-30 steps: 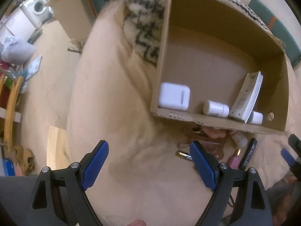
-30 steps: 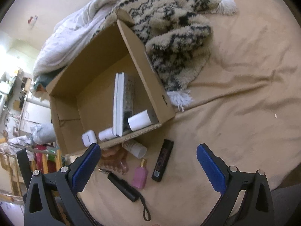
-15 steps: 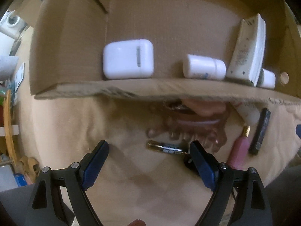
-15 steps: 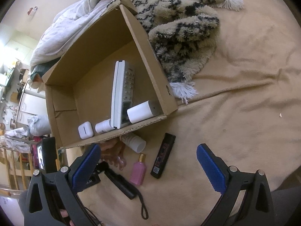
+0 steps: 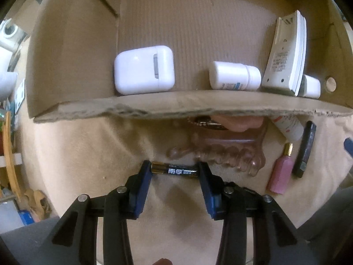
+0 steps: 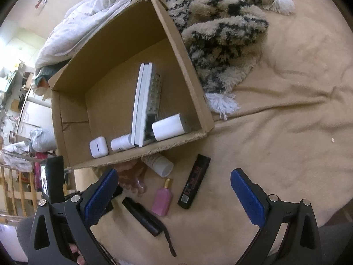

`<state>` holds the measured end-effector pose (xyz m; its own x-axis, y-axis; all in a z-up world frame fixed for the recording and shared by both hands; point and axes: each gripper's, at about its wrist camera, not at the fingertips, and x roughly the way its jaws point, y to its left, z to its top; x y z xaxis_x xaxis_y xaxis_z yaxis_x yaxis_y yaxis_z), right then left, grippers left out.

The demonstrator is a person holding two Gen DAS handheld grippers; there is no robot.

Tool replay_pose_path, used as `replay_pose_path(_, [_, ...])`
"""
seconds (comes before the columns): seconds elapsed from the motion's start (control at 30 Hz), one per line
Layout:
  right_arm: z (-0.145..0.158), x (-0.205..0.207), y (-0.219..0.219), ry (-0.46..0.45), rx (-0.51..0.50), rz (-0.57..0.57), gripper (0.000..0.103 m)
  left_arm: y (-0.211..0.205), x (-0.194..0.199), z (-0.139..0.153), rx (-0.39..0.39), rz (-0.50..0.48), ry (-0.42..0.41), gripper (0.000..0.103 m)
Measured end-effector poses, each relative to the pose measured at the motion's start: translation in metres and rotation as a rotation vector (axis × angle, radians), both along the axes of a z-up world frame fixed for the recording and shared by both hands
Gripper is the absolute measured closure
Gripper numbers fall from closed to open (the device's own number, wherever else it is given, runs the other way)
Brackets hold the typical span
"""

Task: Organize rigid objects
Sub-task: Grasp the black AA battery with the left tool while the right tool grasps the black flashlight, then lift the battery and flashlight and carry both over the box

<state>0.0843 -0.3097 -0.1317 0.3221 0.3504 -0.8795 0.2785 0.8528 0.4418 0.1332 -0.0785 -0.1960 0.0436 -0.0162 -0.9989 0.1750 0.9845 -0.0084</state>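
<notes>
My left gripper (image 5: 175, 170) points down at the beige blanket and is shut end to end on a black and gold battery (image 5: 174, 170). Just beyond it lie a clear pink hair claw (image 5: 229, 152), a pink bottle (image 5: 280, 172), a black stick (image 5: 305, 148) and a white tube (image 5: 289, 127). The cardboard box (image 5: 167, 106) holds a white earbud case (image 5: 143, 69), a small white bottle (image 5: 233, 75) and a remote (image 5: 286, 53). My right gripper (image 6: 174, 190) hangs open above the pink bottle (image 6: 163, 201), the black stick (image 6: 194, 181) and a black strapped device (image 6: 142, 216).
A patterned fluffy throw (image 6: 222, 28) lies against the box's right wall (image 6: 183, 50), and a white duvet (image 6: 88, 19) is bunched behind it. Bare beige blanket (image 6: 286, 121) spreads to the right. Room furniture shows past the bed's left edge (image 5: 13, 110).
My left gripper came down close to the blanket in front of the box and its jaws went from wide open to shut on the battery. The right gripper barely moved.
</notes>
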Motion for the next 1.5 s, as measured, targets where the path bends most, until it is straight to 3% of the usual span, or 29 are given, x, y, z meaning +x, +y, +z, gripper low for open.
replay_pose_path(0.2, [-0.027,-0.015,0.016,0.156,0.211,0.037,0.0,0.026,-0.008,0.023,-0.043,0.088,-0.03,0.063])
replay_pose_path(0.33, [-0.051,-0.047,0.038,0.288,0.359,-0.136,0.0,0.049,-0.007,0.045,-0.042,0.183,-0.097,0.063])
replay_pose_path(0.43, [-0.06,-0.063,0.052,0.336,0.381,-0.306,0.0,0.07,-0.005,0.056,-0.033,0.256,-0.133,0.063])
replay_pose_path(0.7, [-0.063,-0.039,0.105,0.407,0.128,-0.439,0.0,0.105,-0.004,0.07,-0.056,0.365,-0.165,0.063])
replay_pose_path(0.93, [-0.075,-0.016,0.139,0.436,-0.164,-0.38,0.0,0.11,-0.002,0.073,-0.085,0.387,-0.165,0.063])
replay_pose_path(1.1, [-0.071,-0.014,0.156,0.406,-0.274,-0.275,0.0,0.101,-0.003,0.079,-0.087,0.375,-0.165,0.063])
replay_pose_path(1.23, [-0.065,-0.016,0.171,0.365,-0.301,-0.187,0.013,0.094,-0.004,0.077,-0.102,0.375,-0.148,0.063])
replay_pose_path(1.27, [-0.063,-0.017,0.171,0.359,-0.31,-0.172,0.028,0.09,-0.004,0.078,-0.116,0.376,-0.143,0.063])
replay_pose_path(1.3, [-0.059,-0.019,0.172,0.345,-0.313,-0.16,0.034,0.087,-0.005,0.079,-0.118,0.373,-0.148,0.063])
replay_pose_path(1.33, [-0.053,-0.021,0.172,0.33,-0.316,-0.146,0.056,0.084,-0.005,0.081,-0.114,0.367,-0.157,0.063])
replay_pose_path(1.37, [-0.049,-0.022,0.171,0.315,-0.306,-0.132,0.07,0.081,-0.005,0.083,-0.114,0.362,-0.163,0.063])
replay_pose_path(1.43, [-0.043,-0.026,0.169,0.291,-0.291,-0.097,0.09,0.076,-0.004,0.087,-0.127,0.355,-0.171,0.063])
replay_pose_path(1.5, [-0.039,-0.031,0.16,0.268,-0.263,-0.091,0.097,0.072,-0.003,0.092,-0.112,0.339,-0.196,0.063])
